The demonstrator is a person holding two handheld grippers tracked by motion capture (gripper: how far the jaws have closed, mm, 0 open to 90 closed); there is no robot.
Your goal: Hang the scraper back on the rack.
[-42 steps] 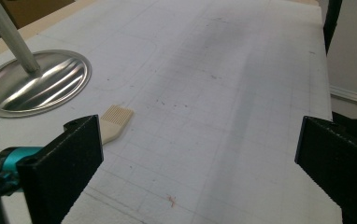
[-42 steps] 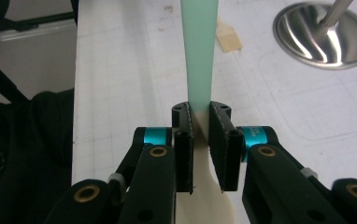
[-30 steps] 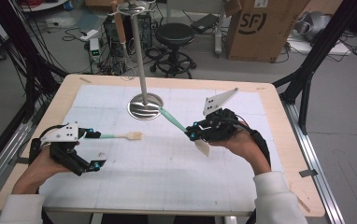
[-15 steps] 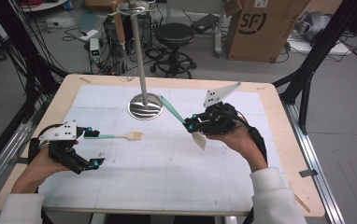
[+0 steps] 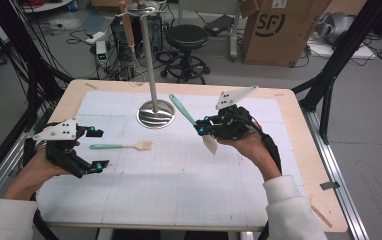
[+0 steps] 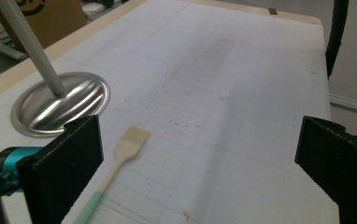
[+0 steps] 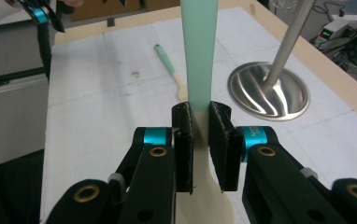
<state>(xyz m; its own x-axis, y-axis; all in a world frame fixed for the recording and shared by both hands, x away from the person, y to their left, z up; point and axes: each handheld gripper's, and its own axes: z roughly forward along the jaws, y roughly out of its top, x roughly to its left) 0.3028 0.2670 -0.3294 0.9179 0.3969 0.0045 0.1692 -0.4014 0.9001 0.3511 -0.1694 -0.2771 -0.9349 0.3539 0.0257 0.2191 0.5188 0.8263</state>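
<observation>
My right gripper [image 5: 203, 126] [image 7: 200, 122] is shut on a large spatula [image 5: 184, 111] [image 7: 200, 46], where its mint handle meets the cream blade. The spatula is held above the table, handle slanting up toward a metal stand [image 5: 155, 114] [image 7: 267, 91] [image 6: 60, 105]. A small spatula [image 5: 121, 146] [image 6: 125, 149] [image 7: 172, 70] with a mint handle and a cream head lies flat on the white mat. My left gripper [image 5: 99, 149] [image 6: 200, 163] hovers over its handle end with jaws wide open and nothing between them.
The stand's pole [image 5: 146, 55] rises from a round base at the mat's far middle; a brown item [image 5: 127, 25] hangs near its top. Behind the table [image 5: 319, 165] stand a stool [image 5: 186, 35] and a cardboard box [image 5: 279, 30].
My left gripper has risen a little above the small spatula. The right gripper has shifted slightly left, and the large spatula's handle now points higher.
</observation>
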